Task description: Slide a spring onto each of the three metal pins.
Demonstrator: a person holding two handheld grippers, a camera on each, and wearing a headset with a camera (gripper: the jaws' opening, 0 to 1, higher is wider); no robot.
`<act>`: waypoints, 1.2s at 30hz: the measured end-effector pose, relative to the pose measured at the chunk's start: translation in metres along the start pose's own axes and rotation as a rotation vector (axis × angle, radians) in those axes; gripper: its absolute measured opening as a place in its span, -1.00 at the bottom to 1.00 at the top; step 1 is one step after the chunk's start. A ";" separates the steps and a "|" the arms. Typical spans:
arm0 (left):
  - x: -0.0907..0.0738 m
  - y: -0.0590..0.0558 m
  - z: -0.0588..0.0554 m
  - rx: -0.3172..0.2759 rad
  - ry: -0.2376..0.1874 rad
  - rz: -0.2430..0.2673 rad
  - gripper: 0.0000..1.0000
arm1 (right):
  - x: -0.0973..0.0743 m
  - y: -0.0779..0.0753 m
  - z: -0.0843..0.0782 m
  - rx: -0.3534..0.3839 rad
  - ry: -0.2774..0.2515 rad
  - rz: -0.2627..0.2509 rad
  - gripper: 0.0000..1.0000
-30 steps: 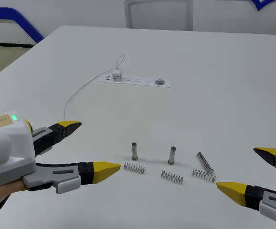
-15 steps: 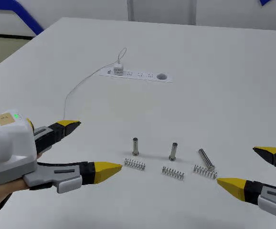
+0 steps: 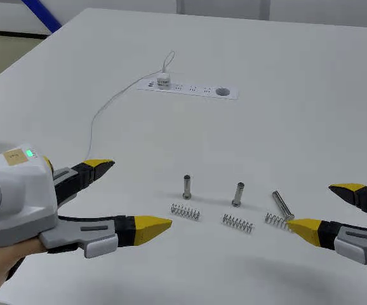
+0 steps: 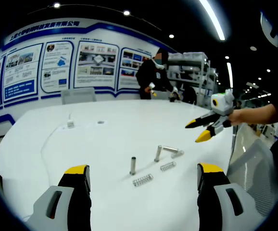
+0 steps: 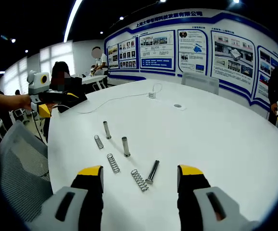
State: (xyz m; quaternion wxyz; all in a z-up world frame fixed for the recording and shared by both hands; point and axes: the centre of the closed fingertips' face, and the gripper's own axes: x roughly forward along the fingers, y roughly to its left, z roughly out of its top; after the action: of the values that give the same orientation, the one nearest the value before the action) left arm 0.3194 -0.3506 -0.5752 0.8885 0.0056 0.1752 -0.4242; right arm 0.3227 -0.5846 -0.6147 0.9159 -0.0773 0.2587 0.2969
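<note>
Left claw (image 3: 136, 194) and right claw (image 3: 315, 206) agape, springs (image 3: 237, 223) beside pins (image 3: 238, 194) (one toppled)

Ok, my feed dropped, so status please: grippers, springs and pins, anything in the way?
Left gripper open, empty. Right gripper open, empty. Springs loose beside pins, none fitted; right pin lying down. Power strip far back, clear of work.

A Chinese headline (image 4: 47, 23) runs along the top of the wall display, too small and blurred to read; the right gripper view shows it no clearer. The posters (image 4: 98, 58) below it carry text and charts, none legible. A tan sticker (image 3: 13, 157) on the left tool's (image 3: 139, 193) housing bears a mark that cannot be made out. The power strip (image 3: 190, 89) on the counter (image 3: 298, 76) has no readable print.
</note>
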 end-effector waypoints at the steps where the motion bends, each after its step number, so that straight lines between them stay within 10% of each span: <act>1: 0.000 0.000 -0.001 -0.001 0.004 0.001 0.88 | 0.002 -0.001 0.000 -0.002 0.003 0.001 0.24; 36: 0.001 0.010 -0.009 -0.053 0.007 0.039 0.93 | 0.060 -0.032 -0.025 0.087 0.134 -0.024 -0.12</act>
State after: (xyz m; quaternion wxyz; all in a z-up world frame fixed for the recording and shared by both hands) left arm 0.3242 -0.3435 -0.5856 0.8957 -0.0131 0.1894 -0.4021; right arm 0.3718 -0.5876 -0.6676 0.9025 -0.0601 0.3312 0.2685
